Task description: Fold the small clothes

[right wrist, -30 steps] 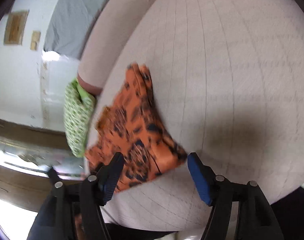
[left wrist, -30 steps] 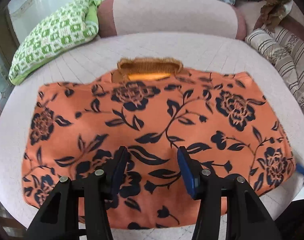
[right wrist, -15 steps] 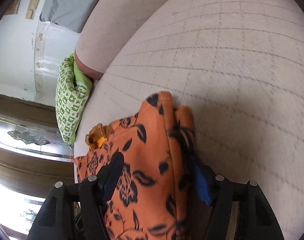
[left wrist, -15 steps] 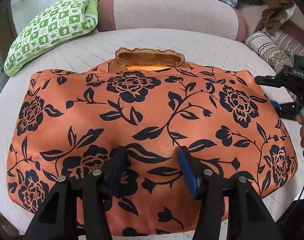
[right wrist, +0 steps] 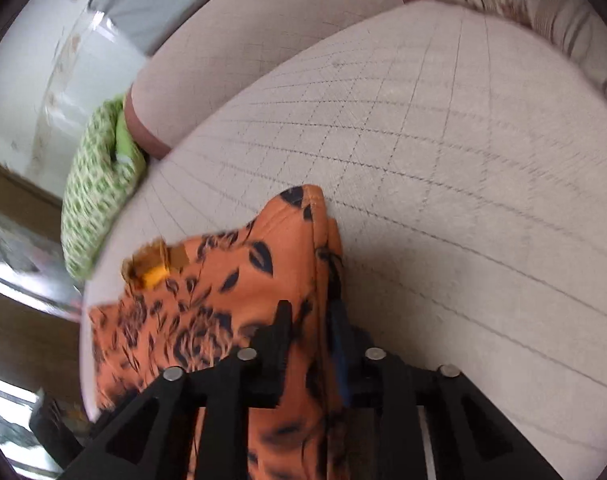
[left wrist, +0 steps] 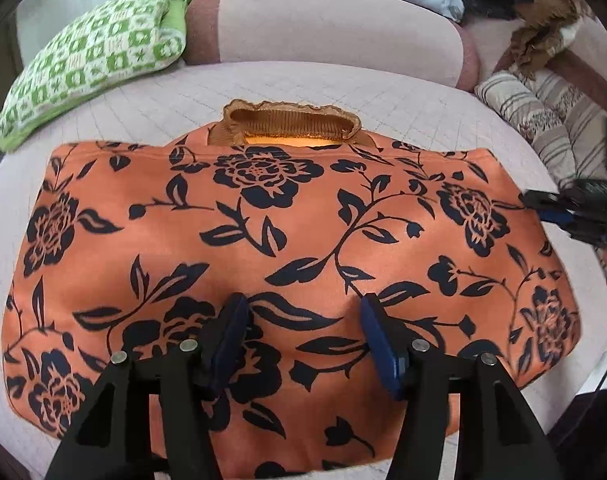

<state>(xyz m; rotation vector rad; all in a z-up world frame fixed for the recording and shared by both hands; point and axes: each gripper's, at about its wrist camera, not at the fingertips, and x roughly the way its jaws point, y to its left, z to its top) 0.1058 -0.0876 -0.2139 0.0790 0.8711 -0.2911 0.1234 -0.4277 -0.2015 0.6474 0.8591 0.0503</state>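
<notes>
Soft orange floral garment on quilted cushion

blurred: green pillow | hidden: garment fold behind right gripper fingers

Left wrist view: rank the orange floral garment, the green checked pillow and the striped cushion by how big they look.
1. Orange floral garment, largest, though nearest the camera.
2. Green checked pillow.
3. Striped cushion, smallest, partly cut off.

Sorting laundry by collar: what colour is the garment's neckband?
Brown ribbed neckband on the orange floral garment; clearest in left wrist view.
</notes>
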